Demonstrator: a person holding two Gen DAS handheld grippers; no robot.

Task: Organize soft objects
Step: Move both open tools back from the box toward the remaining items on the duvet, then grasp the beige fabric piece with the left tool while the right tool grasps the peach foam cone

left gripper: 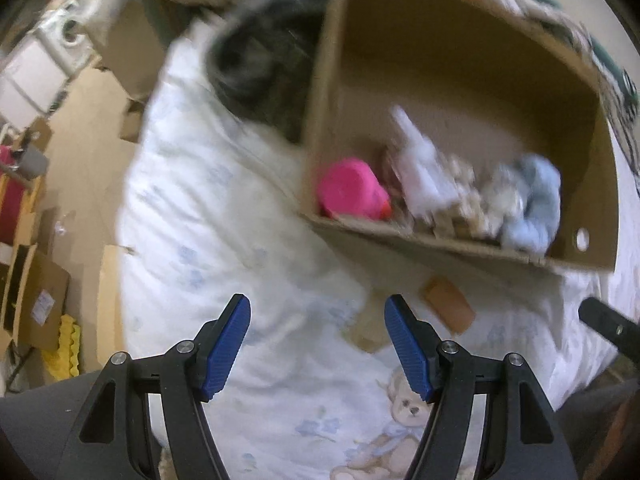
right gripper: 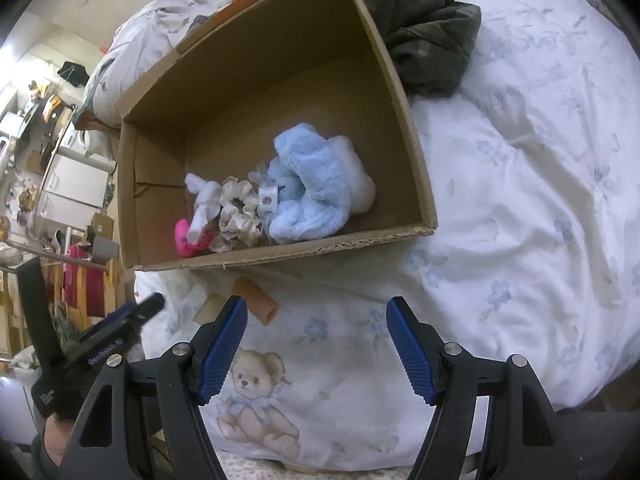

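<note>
An open cardboard box [right gripper: 404, 120] [left gripper: 324, 88] lies on the bed. Inside sit a light blue plush [right gripper: 308, 192] [left gripper: 532, 200], a cream scrunchie [right gripper: 238, 216] [left gripper: 464, 196], a white soft item [right gripper: 202, 200] [left gripper: 420, 168] and a pink plush [right gripper: 188, 238] [left gripper: 350, 190]. My left gripper [left gripper: 318, 344] is open and empty above the quilt, in front of the box. My right gripper [right gripper: 316, 344] is open and empty, also in front of the box. The left gripper [right gripper: 120, 328] shows at the left of the right wrist view.
The white quilt [right gripper: 520, 200] with blue flowers and a teddy bear print [right gripper: 256, 396] covers the bed. A tan tube [right gripper: 256, 300] [left gripper: 450, 306] and a pale block [right gripper: 210, 308] lie beside the box front. Dark clothing [right gripper: 428, 28] [left gripper: 264, 64] lies behind the box. Cluttered floor [left gripper: 80, 184] lies left.
</note>
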